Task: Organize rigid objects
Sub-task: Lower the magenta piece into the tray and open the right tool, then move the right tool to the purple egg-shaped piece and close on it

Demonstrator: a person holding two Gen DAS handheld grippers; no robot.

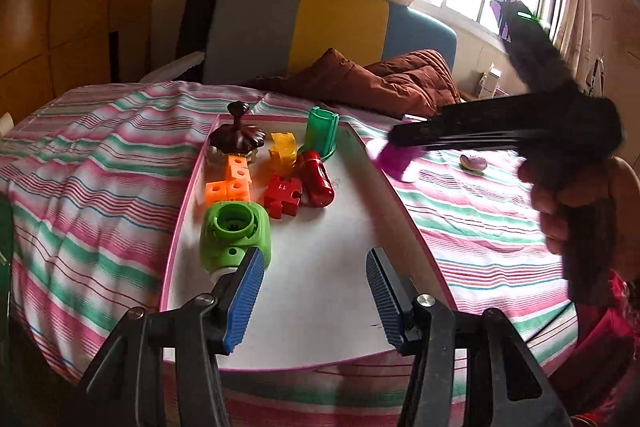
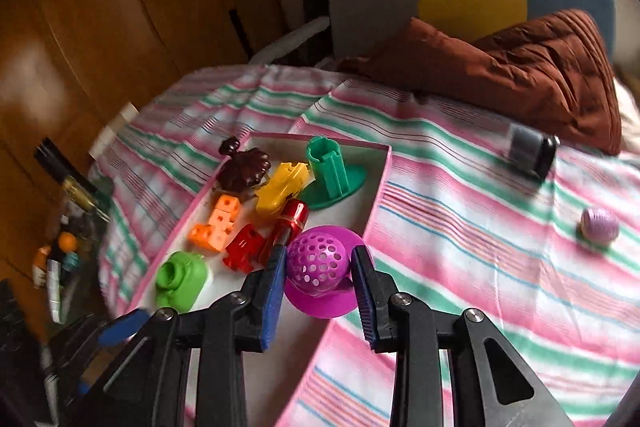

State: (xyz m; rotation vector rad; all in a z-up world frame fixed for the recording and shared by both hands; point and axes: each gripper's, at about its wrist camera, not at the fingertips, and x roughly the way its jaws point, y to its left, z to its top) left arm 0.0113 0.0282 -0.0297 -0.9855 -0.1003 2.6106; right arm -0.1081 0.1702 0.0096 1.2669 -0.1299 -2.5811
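A white tray with a pink rim (image 1: 400,195) lies on the striped bed. It holds a brown knobbed lid (image 1: 237,137), a yellow piece (image 1: 283,146), a green holder (image 1: 322,133), a red cylinder (image 1: 318,179), a red puzzle piece (image 1: 282,195), orange cubes (image 1: 230,183) and a light green block (image 1: 236,233). My left gripper (image 1: 315,259) stands open over the tray's near end, beside the light green block and holding nothing. My right gripper (image 2: 320,255) is shut on a purple perforated dome with a brim (image 2: 318,263), above the tray's right edge (image 2: 380,179).
A brown quilt (image 1: 384,79) lies at the head of the bed. On the bedsheet right of the tray lie a small lilac round thing (image 2: 599,225) and a grey and black jar (image 2: 530,151). Bottles and clutter (image 2: 60,255) stand left of the bed.
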